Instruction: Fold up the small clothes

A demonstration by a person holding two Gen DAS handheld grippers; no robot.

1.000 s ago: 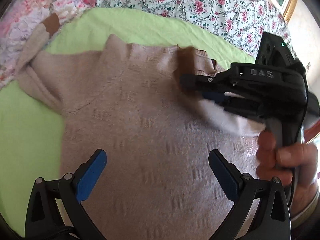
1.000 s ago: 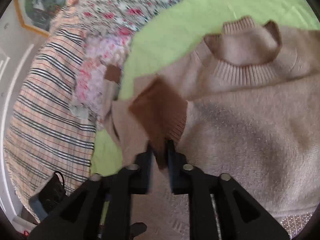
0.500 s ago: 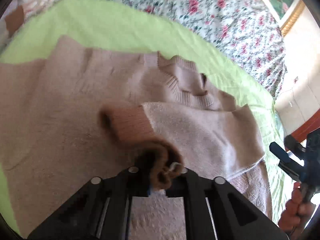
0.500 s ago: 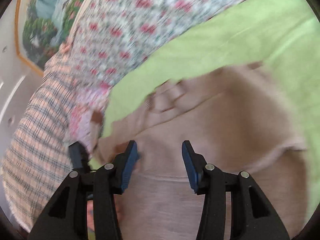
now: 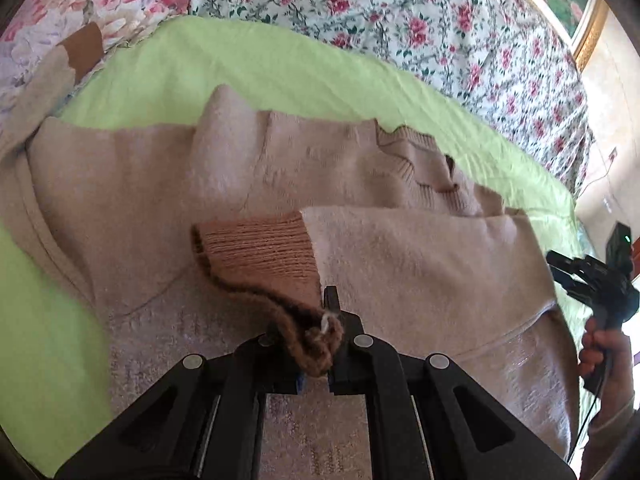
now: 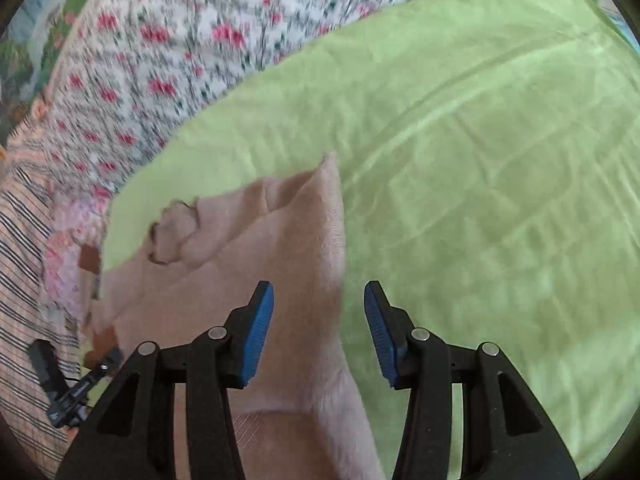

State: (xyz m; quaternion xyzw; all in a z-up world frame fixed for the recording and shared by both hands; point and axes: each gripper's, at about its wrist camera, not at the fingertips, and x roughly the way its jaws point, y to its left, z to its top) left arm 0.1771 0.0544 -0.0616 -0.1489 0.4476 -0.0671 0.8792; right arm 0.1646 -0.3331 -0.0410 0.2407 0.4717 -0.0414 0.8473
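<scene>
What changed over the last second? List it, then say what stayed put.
The right claw let go of the brown cuff and drew off to the sweater's edge, jaws open. The left claw, open a second ago, closed on that cuff, with the sleeve now laid across the sweater's body. The other sleeve and the green sheet stayed as they were.

The left gripper's fingertips (image 5: 316,354) are hidden under the bunched brown cuff (image 5: 312,340). The flowered bedspread (image 6: 192,40) looks blurred.
</scene>
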